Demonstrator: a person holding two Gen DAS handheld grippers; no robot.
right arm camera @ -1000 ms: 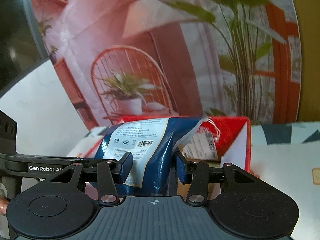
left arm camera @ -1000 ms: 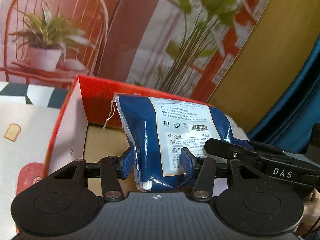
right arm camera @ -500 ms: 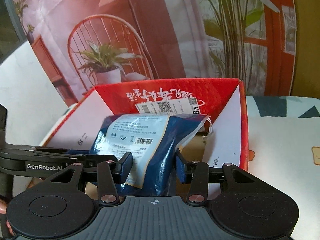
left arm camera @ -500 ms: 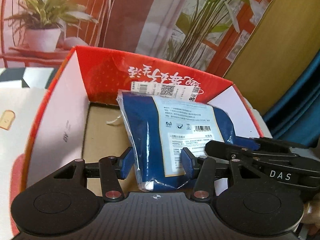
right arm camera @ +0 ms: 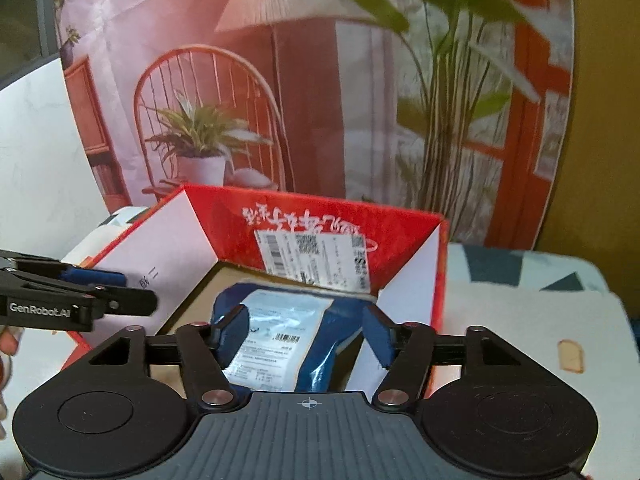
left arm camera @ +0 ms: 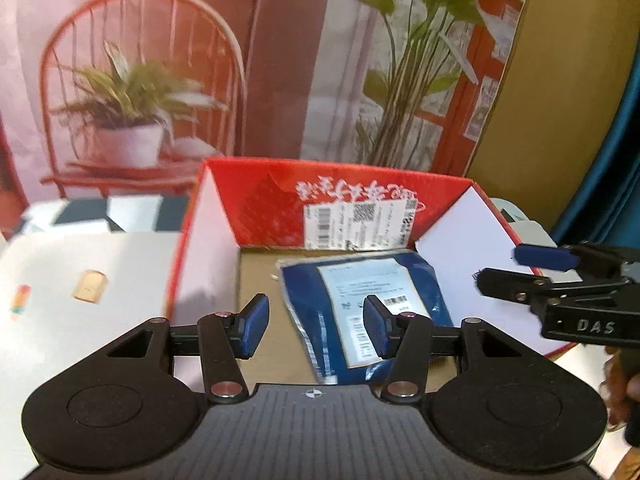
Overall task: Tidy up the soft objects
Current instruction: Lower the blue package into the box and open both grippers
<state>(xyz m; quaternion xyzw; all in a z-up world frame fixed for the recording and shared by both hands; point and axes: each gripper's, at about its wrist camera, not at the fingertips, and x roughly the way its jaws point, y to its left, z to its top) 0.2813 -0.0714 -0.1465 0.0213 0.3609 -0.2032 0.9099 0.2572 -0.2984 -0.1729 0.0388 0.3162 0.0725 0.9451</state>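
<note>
A: Lying flat on the cardboard floor of the red box [left arm camera: 352, 196], toward its far right corner, is the blue packet [left arm camera: 360, 308], label up.

B: And the grippers?

A: The left gripper [left arm camera: 316, 330] is released, pads clear of the packet. The right gripper [right arm camera: 306, 334] has its jaws opening; the packet lies below and between them, ungrasped.

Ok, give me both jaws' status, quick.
Left gripper: open, holding nothing.
Right gripper: jaws opening, nothing gripped; blue packet lies in the red box.
</note>
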